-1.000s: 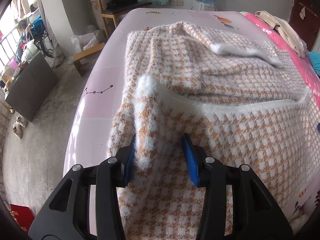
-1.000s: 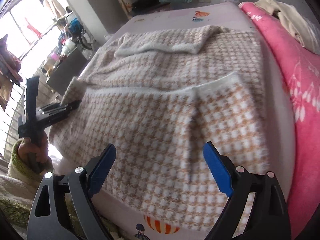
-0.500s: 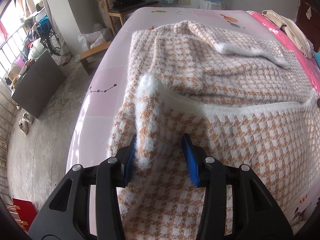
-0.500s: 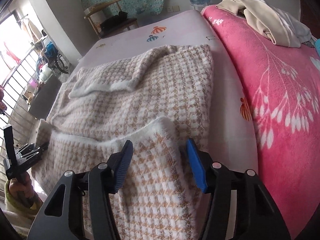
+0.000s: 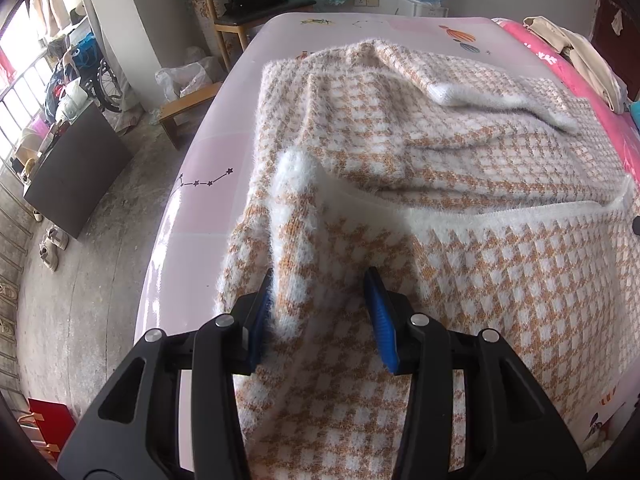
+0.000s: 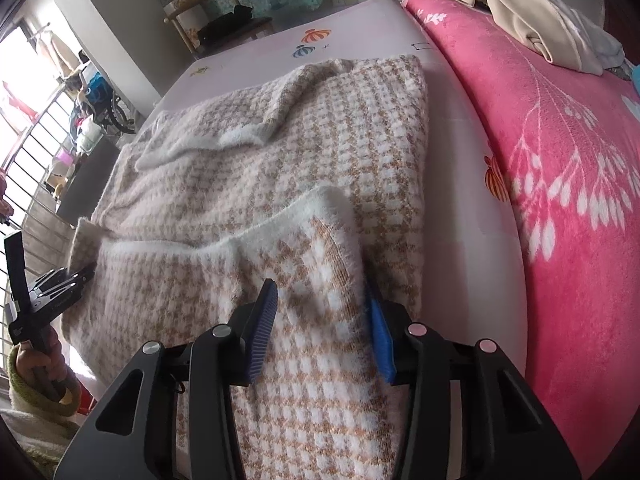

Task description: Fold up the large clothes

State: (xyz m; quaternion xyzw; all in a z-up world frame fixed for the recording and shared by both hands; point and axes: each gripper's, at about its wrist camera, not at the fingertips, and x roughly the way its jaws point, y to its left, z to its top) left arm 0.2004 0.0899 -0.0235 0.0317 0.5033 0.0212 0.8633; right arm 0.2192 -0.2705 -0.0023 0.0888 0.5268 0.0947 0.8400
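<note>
Sweater (image 5: 460, 152): left tool (image 5: 320, 312) grips its hem corner, right tool (image 6: 324, 320) is closing on the other, so we lift both evenly, hem taut, towards the far edge.

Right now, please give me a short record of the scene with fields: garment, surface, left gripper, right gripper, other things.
garment: checked sweater, spread out, near hem lifted
surface: bed
left gripper: shut on the sweater's left hem corner
right gripper: jaws closing, sweater's right hem corner between them
other things: pink blanket beside the sweater, beige clothes on it, chair beyond the bed
</note>
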